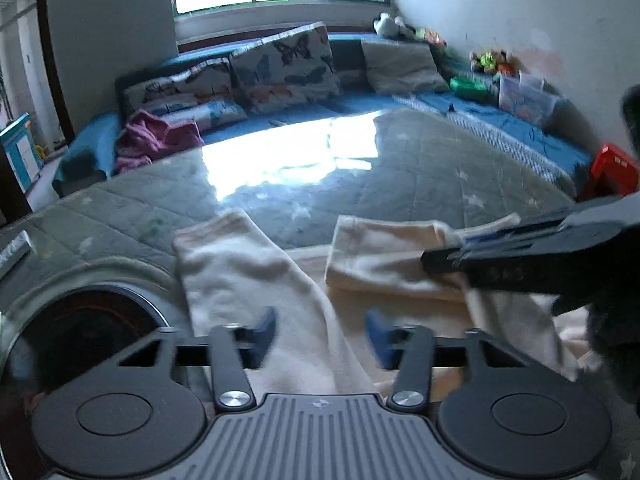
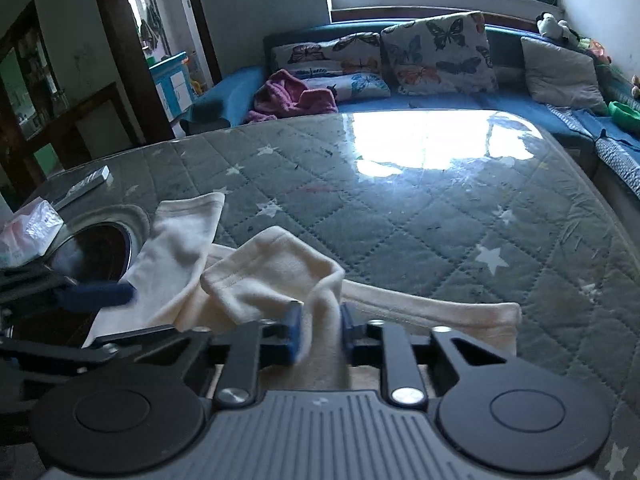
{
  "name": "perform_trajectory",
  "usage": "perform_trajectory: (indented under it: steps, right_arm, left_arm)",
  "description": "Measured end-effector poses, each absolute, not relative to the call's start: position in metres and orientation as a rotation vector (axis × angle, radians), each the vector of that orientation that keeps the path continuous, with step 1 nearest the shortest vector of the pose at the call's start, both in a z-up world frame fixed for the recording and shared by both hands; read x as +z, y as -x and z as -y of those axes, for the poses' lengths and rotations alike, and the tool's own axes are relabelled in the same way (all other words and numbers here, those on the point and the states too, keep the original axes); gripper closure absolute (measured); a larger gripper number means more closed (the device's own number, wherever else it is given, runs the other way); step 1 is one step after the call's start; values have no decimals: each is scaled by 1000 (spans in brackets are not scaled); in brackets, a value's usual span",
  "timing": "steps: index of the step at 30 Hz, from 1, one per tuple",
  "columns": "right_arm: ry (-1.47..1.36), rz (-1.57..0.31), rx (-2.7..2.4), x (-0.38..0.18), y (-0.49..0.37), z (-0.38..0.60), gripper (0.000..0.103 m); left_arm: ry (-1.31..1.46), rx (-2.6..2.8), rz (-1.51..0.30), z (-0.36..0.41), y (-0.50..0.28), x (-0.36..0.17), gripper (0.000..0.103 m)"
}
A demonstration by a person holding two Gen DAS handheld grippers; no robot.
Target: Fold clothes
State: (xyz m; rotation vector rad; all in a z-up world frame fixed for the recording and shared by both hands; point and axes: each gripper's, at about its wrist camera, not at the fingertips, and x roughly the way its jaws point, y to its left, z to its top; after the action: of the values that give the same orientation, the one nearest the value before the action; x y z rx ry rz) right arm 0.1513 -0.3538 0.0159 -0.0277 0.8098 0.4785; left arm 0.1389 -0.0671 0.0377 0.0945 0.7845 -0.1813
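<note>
My right tongs (image 2: 319, 334) are nearly closed, the blue pads pinching a gathered fold of the cream garment (image 2: 280, 268). My left tongs (image 1: 322, 334) stand partly open astride one trouser leg (image 1: 240, 264); cloth lies between the pads, but motion blur leaves it unclear whether they press on it. The garment, which reads as a pair of cream trousers, lies on the glass-topped worktop (image 2: 400, 216) over a grey star-quilted cover, at the near edge, directly ahead of both tongs. Its two legs run away from me toward the sofa (image 2: 440, 100); the left leg extends straight, its cuff near the round opening (image 1: 92, 320) in the worktop, while the right leg is doubled back toward the right tongs. The right tongs are the nearer to the bunched cloth. I judge the coming fold to turn on this long axis: both grips sit at the near end, the cuffs at the far end.
</note>
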Motion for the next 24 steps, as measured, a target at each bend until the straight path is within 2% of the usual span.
perform_trajectory:
  steps: [2, 5, 14, 24]
  right_arm:
    - [32, -790, 476, 21, -148, 357, 93]
    - [53, -750, 463, 31, -138, 362, 95]
    - [50, -643, 375, 65, -94, 411, 95]
    - [19, -559, 225, 83, -6, 484, 95]
  left_arm:
    - [-74, -188, -801, 64, -141, 35, 89]
    - [-55, -182, -793, 57, -136, 34, 98]
    - [20, -104, -706, 21, -97, 60, 100]
    - [111, -1, -627, -39, -4, 88, 101]
